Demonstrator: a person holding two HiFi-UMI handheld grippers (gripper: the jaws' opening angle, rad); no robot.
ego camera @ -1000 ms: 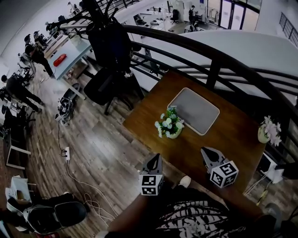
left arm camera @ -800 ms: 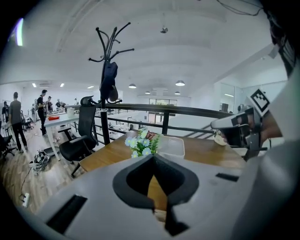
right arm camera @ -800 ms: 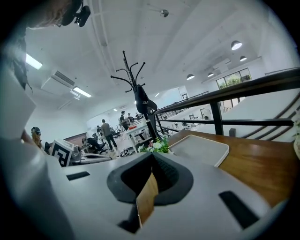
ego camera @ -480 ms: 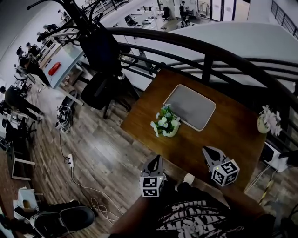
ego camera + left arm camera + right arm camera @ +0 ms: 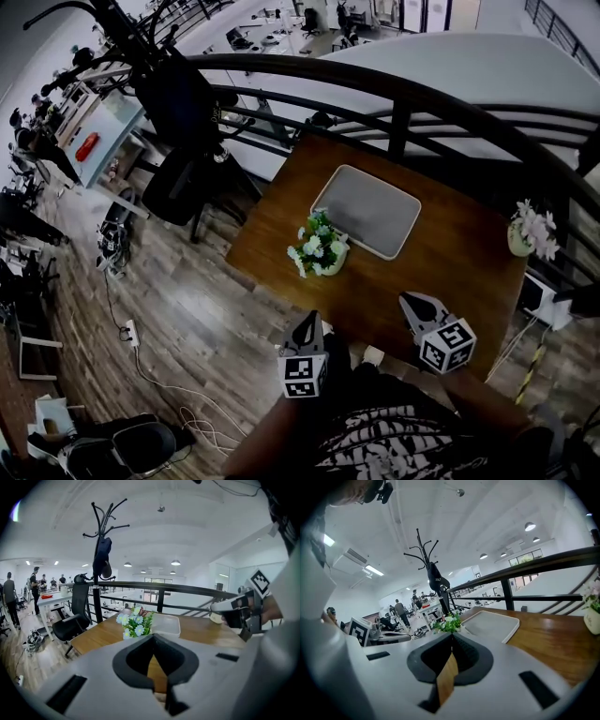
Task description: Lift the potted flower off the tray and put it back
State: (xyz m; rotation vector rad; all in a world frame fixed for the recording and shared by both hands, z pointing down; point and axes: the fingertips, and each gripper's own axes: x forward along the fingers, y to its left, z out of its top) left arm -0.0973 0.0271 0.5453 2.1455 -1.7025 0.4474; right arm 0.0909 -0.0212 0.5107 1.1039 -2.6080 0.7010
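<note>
An open office fills the background, with a wood-plank floor [image 5: 187, 309] to the left of both grippers and a dark railing [image 5: 403, 94] curving round behind the brown wooden surface [image 5: 441, 272]. On that surface, ahead of the right gripper [image 5: 405, 300] and a little to its left, lies the grey tray [image 5: 366, 211], with nothing on it. The potted flower [image 5: 317, 248] stands off the tray, on the surface just beside the tray's near-left corner and straight ahead of the left gripper [image 5: 312, 319]; whether pot and tray touch cannot be told. A second flower pot [image 5: 530, 230] stands well apart, far to the right of the right fingers, by the railing. Both grippers hang over the near edge of the surface, well short of the flower, each with its fingers closed tip to tip and holding nothing. The left gripper view alone shows a coat stand [image 5: 101, 550] and an office chair [image 5: 70, 620] left of its fingers, and the right gripper out to their right. The right gripper view catches ceiling lamps [image 5: 529, 526] and people at desks [image 5: 399, 609] beyond its fingers.
</note>
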